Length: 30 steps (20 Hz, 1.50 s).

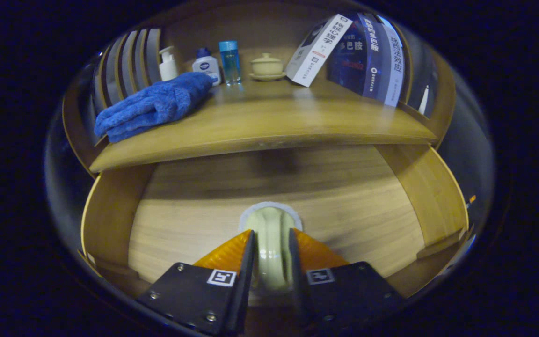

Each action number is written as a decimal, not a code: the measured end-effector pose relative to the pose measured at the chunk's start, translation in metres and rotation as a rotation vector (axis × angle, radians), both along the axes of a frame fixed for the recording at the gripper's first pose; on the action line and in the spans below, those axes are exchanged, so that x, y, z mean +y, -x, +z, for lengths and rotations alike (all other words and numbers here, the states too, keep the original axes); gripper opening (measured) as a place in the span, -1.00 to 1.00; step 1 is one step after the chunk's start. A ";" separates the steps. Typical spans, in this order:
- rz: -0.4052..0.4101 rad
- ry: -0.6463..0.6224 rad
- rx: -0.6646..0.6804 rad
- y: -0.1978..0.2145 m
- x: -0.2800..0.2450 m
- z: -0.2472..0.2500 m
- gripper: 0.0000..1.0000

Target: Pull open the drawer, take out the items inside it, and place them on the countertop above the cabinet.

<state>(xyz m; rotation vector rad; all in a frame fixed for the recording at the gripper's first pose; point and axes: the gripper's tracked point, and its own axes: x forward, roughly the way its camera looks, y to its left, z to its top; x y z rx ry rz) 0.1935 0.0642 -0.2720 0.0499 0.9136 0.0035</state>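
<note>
The wooden drawer (194,215) stands pulled open below the countertop (274,126). My gripper (272,232) is shut on a pale cream ceramic cup (271,222) with a white rim. Both fingers press on its sides, and the cup sits over the drawer's floor near the front. The rest of the drawer floor that I see is bare wood. On the countertop beyond, a folded blue towel (152,105) lies at the left.
Along the back of the countertop stand a white pump bottle (168,65), a white bottle with a blue cap (207,66), a clear blue bottle (229,61) and a lidded cream cup on a saucer (266,66). Books (367,56) lean at the right. Drawer side walls (431,192) flank the gripper.
</note>
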 end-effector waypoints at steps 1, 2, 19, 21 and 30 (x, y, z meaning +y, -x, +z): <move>0.001 -0.004 0.001 0.000 -0.001 -0.001 -0.17; 0.009 -0.017 -0.028 0.000 0.003 0.004 -0.20; 0.021 0.076 -0.387 -0.010 -0.003 0.141 -0.66; 0.019 0.079 -0.429 -0.021 -0.002 0.161 -0.66; 0.041 -0.029 -0.483 -0.098 0.009 0.184 -0.66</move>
